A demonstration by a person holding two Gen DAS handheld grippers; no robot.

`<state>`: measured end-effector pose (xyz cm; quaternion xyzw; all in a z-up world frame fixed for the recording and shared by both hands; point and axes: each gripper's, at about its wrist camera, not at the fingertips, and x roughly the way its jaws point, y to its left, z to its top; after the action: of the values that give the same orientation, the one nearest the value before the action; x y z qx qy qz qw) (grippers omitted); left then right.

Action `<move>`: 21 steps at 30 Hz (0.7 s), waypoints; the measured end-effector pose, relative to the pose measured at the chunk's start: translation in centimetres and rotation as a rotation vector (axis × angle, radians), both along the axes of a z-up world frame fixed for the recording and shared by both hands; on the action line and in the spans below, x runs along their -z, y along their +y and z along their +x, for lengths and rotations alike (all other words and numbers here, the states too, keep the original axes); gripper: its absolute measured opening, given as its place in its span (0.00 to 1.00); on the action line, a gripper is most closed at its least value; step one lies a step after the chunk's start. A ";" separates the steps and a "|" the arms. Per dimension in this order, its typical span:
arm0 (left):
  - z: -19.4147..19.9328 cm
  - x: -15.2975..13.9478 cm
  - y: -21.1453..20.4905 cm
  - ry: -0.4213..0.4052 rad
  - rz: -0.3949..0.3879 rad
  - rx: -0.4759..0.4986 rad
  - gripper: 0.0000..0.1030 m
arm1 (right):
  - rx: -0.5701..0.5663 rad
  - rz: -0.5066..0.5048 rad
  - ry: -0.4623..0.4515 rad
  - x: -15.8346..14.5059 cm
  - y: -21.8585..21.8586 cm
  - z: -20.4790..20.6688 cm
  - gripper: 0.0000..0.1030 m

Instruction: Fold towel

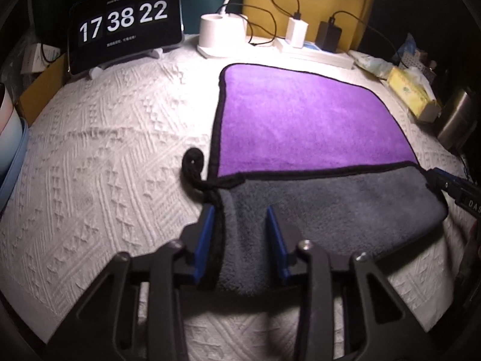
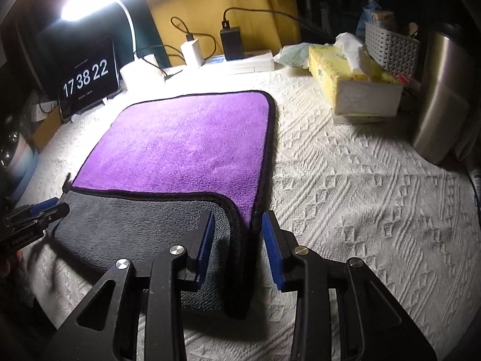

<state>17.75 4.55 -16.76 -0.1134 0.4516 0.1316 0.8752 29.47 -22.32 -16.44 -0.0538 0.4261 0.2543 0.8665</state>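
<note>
Left claw and right claw — both agape, low, level

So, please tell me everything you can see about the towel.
The towel is fluffy, purple on one face and grey on the other, with black edging and a black hanging loop. It lies on the white textured cloth, its near strip folded over to show grey. The open left gripper and open right gripper each straddle a near corner.

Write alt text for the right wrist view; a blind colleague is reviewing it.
The open right gripper straddles the near right corner of a towel, purple with its grey near edge folded over, on a white textured cloth. The left gripper reaches in at left.
</note>
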 end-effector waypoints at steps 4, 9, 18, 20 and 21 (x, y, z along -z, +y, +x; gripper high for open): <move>0.0 -0.2 0.0 -0.004 0.010 -0.001 0.25 | -0.014 -0.005 0.010 0.5 0.3 0.1 0.18; -0.2 -0.4 -0.2 -0.019 0.012 0.008 0.15 | -0.027 -0.023 0.013 0.8 0.6 -0.3 0.12; -0.5 -1.8 -0.1 -0.075 0.024 0.028 0.12 | 0.005 -0.026 -0.069 -1.1 0.3 -1.6 0.08; -0.5 -2.4 -0.1 -0.094 0.038 0.033 0.12 | 0.009 -0.033 -0.093 -1.6 0.4 -2.0 0.07; -0.5 -2.7 -0.1 -0.102 0.041 0.035 0.12 | 0.012 -0.033 -0.103 -1.8 0.4 -2.2 0.07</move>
<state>17.24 4.46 -14.10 -0.0941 0.4054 0.1198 0.9014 27.30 -21.93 -14.61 -0.0786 0.3854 0.2389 0.8878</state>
